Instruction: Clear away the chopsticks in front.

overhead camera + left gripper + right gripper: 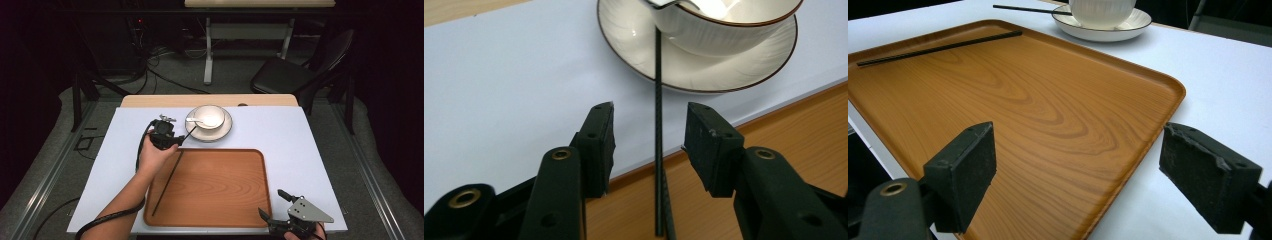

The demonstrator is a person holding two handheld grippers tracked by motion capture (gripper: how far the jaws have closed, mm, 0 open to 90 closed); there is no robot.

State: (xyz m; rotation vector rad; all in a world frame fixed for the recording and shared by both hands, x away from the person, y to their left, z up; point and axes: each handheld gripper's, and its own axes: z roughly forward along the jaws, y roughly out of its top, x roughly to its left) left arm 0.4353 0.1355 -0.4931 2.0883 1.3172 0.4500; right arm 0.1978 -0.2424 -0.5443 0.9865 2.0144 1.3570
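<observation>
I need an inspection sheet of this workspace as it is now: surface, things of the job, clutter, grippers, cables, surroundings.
Surface: pale table top, with a wooden tray at the near edge.
Job's things: one black chopstick leans on the saucer rim; a second chopstick lies in the tray. A bowl with a spoon stands on the saucer.
Clutter: nothing seen.
Grippers: left gripper straddles the leaning chopstick, pads not touching it; right gripper open at the tray's near right corner, empty.
Cables: left gripper's cable trails off the near edge.
Surroundings: dark chair, second table's legs, floor cables.
</observation>
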